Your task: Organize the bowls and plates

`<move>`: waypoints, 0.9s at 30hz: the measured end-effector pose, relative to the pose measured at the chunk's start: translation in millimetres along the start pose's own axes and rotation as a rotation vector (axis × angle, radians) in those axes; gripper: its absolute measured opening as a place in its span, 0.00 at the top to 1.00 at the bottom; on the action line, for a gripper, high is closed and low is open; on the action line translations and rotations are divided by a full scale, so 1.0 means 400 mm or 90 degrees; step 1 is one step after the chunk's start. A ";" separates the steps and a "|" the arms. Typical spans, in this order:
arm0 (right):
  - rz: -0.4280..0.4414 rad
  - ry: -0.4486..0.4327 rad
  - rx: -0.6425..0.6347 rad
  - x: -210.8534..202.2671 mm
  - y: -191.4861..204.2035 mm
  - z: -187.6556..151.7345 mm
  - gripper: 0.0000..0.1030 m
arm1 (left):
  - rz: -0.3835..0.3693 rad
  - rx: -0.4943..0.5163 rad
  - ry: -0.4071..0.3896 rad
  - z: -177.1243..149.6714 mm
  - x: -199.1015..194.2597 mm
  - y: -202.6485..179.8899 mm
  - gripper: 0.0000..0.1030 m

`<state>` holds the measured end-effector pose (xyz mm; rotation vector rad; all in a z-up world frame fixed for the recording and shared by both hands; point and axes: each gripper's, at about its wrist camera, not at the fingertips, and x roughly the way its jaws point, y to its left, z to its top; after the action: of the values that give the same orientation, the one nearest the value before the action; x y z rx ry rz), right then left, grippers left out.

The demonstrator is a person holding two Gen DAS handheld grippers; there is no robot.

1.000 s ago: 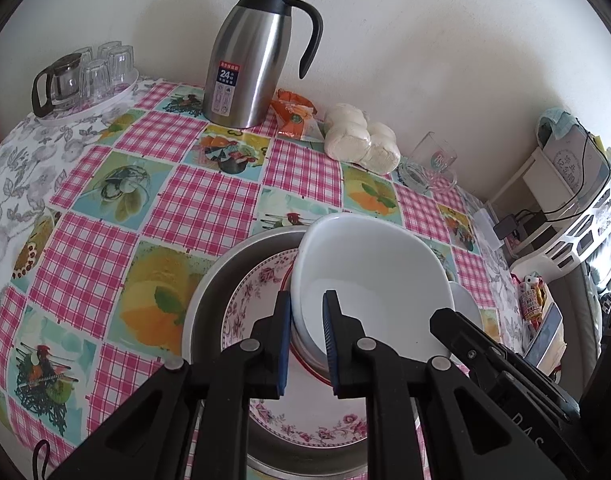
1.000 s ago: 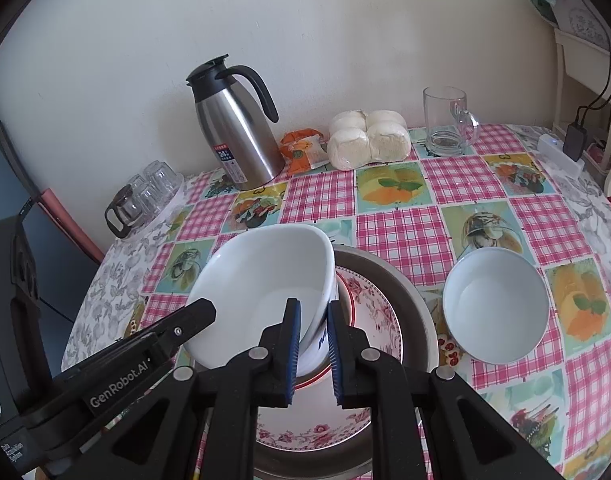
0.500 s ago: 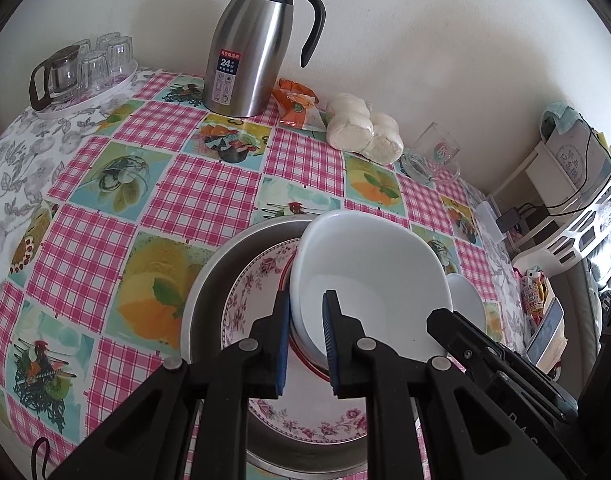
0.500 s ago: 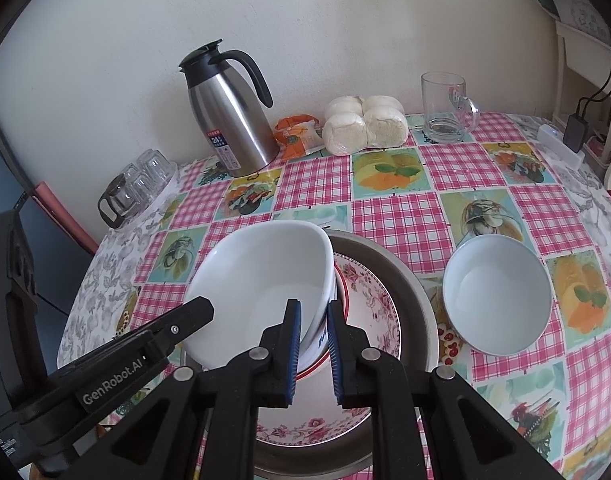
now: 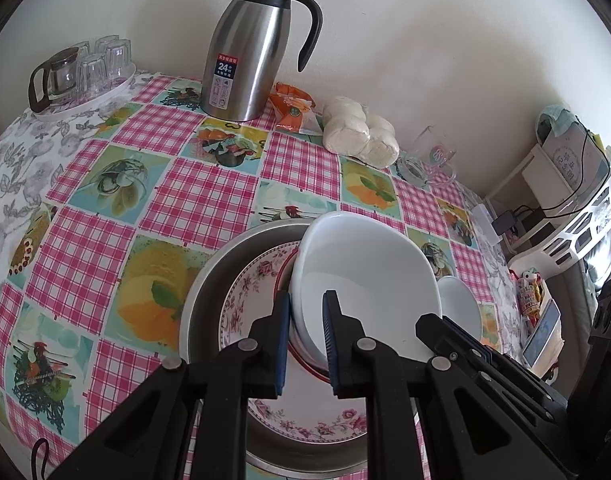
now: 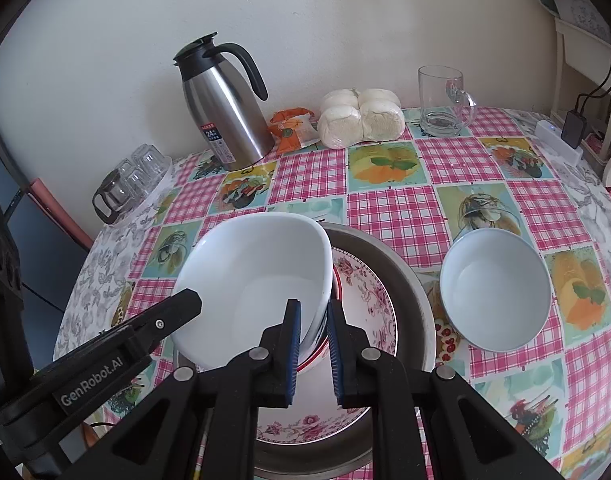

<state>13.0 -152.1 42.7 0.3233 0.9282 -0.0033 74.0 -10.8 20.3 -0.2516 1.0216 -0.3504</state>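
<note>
A large white bowl is held by its rim from both sides, tilted over a red-rimmed plate. That plate lies on a floral plate inside a steel basin. My left gripper is shut on the bowl's left rim. My right gripper is shut on the right rim of the white bowl. Each gripper shows in the other's view, the right gripper and the left gripper. A smaller white bowl sits on the tablecloth right of the steel basin.
At the back by the wall stand a steel thermos jug, an orange snack packet, bagged buns and a glass mug. A tray of glasses is at the far left. Shelving with cables stands beyond the table's right edge.
</note>
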 end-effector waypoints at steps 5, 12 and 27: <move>-0.002 -0.002 -0.005 0.000 0.003 0.000 0.83 | 0.006 0.007 -0.015 0.002 -0.009 -0.004 0.84; -0.006 -0.018 -0.007 -0.013 0.006 0.005 0.83 | 0.022 0.007 -0.039 0.008 -0.027 0.000 0.84; -0.024 -0.086 -0.003 -0.056 0.000 0.021 0.77 | 0.106 0.006 -0.079 0.017 -0.045 0.018 0.43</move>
<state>6.0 -157.5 64.9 0.2972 0.8006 -0.0570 72.5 3.4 35.1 -0.1760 0.9121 -0.1862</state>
